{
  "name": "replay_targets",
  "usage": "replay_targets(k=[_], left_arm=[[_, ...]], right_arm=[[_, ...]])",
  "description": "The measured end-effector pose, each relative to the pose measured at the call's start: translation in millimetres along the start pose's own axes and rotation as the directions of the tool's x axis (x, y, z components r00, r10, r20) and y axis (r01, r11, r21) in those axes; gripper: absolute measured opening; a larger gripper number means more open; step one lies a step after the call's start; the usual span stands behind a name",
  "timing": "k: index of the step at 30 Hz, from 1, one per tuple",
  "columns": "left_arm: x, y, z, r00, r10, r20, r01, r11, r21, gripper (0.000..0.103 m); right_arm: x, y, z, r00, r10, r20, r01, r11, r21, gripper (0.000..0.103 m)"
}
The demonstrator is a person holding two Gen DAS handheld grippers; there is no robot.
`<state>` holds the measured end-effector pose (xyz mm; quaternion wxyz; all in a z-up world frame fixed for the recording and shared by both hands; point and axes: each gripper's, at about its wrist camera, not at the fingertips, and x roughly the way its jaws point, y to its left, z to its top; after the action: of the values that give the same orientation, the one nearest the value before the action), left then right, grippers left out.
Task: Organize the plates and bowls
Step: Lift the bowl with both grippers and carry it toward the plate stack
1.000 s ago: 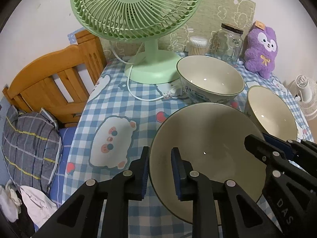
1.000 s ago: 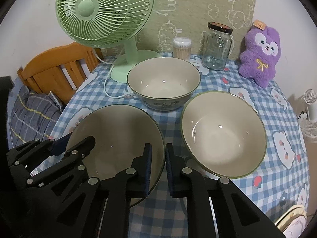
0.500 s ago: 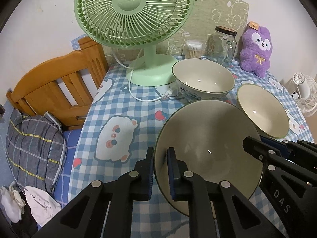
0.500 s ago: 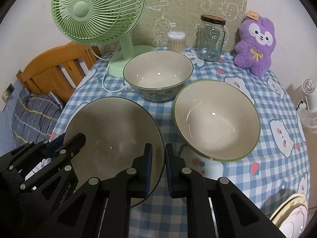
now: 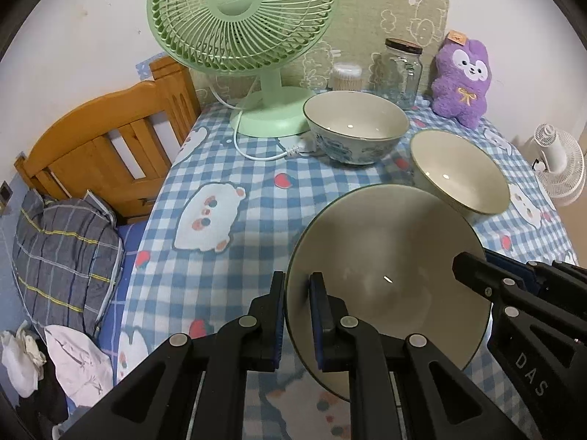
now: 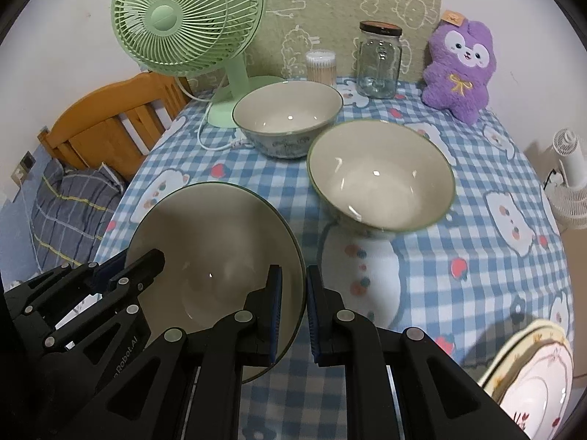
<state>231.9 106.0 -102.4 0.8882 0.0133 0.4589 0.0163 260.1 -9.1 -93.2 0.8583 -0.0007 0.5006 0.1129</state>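
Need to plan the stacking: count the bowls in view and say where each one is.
3. One bowl is gripped at opposite rims by the left gripper and right gripper; a plain bowl sits mid-table; a patterned bowl stands by the fan. More may be out of view.

Both grippers are matte black plastic — the left gripper (image 5: pixel 296 324) and right gripper (image 6: pixel 294 317) each have two angular fingers with blue pads, round silver screws and white lettering — "DAS" on one side, "Robot.AI" on the other.
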Motion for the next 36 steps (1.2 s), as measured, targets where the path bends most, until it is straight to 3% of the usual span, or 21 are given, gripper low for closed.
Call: replay_targets(k=[17,36], left_arm=[[-36.6,-33.0,-48.4,1.0,-0.017,-0.006,0.017,1.0,0.013,0.009],[-56.3,-51.0,-80.4,0.999,-0.054,0.0,0.054,0.998,0.016,0.009]], right_arm=[[-43.9,-20.1,-54.2,1.0,0.002,0.007,-0.002,1.0,0.018,0.016],[-69.6,-34.8,-96.1,1.0,-0.012,0.008,0.012,0.999,0.036,0.016]])
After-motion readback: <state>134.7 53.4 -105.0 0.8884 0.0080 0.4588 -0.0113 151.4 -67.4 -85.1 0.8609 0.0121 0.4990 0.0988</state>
